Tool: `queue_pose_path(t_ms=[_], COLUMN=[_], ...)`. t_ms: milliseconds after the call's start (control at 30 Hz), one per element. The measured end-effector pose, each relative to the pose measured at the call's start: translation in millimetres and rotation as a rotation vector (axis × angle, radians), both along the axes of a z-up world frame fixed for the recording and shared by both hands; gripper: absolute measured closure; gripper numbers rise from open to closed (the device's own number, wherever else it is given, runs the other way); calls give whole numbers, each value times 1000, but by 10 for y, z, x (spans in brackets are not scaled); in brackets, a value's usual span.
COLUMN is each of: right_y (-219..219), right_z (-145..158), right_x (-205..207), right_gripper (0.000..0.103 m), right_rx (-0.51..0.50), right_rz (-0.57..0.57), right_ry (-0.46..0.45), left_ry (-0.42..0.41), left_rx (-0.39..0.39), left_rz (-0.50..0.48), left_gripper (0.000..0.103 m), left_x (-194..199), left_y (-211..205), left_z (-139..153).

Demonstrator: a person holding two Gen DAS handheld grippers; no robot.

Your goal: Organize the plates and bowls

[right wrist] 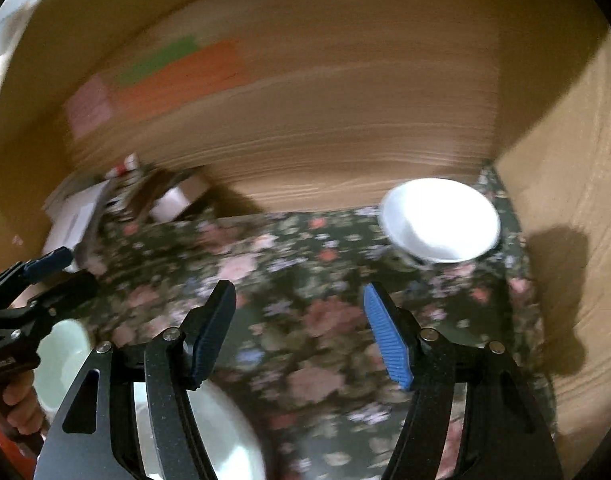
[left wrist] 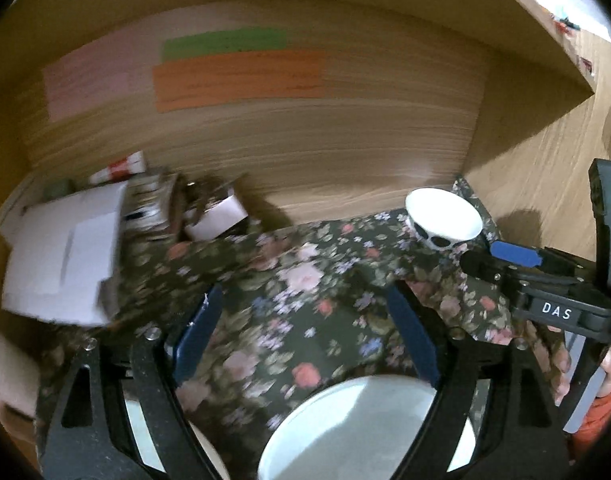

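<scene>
A wooden alcove walls in the floral tabletop [left wrist: 289, 280]. The bowl [left wrist: 445, 216] sits at two o'clock in the far corner; a plate [left wrist: 345, 432] lies at six. Left gripper [left wrist: 305, 332] and right gripper [right wrist: 305, 332] both gape, empty. Reaching together risks them colliding or knocking the bowl against the wall.

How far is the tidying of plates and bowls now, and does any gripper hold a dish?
Nothing looks stacked yet. The small white bowl stands alone by the back corner of the floral cloth; a white plate lies near the front. In hand: nothing; the left gripper and right gripper are open and empty. Gathering both dishes remains.
</scene>
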State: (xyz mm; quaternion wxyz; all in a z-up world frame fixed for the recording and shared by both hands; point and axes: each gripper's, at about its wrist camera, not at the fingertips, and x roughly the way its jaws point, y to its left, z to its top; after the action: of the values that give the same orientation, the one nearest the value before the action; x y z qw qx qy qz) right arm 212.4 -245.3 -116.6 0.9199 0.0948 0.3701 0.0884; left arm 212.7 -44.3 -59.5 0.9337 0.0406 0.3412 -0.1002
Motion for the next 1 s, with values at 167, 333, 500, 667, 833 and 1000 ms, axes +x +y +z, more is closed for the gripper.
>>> queue_pose_path(t_ms=[167,333,500,667,833,1000], right_y=[-318,-632,-886,-978,-1034,-1088], right_z=[-129,-352,-600,-718,-882,-971], right_x=[225,472,729,873,1027,1067], right_gripper=[40,40,40,40,45,60], right_rx=[9,55,107,103,112,132], right_rz=[-81,-172,-253,-291,-291,-284], right_ry=[36,97,167,191,243,268], left_ry=[15,36,84,126,142,155], left_rx=[2,12,31,47,56,44], left_rz=[-24,-47,-66,-71,-79,-78], left_gripper=[19,19,18,18,18,18], left_x=[338,612,837,988,1055,1089], left_y=[-230,-437,-612,-687,-711,-694], left_z=[-73,-188,-375,-535,-621,-663])
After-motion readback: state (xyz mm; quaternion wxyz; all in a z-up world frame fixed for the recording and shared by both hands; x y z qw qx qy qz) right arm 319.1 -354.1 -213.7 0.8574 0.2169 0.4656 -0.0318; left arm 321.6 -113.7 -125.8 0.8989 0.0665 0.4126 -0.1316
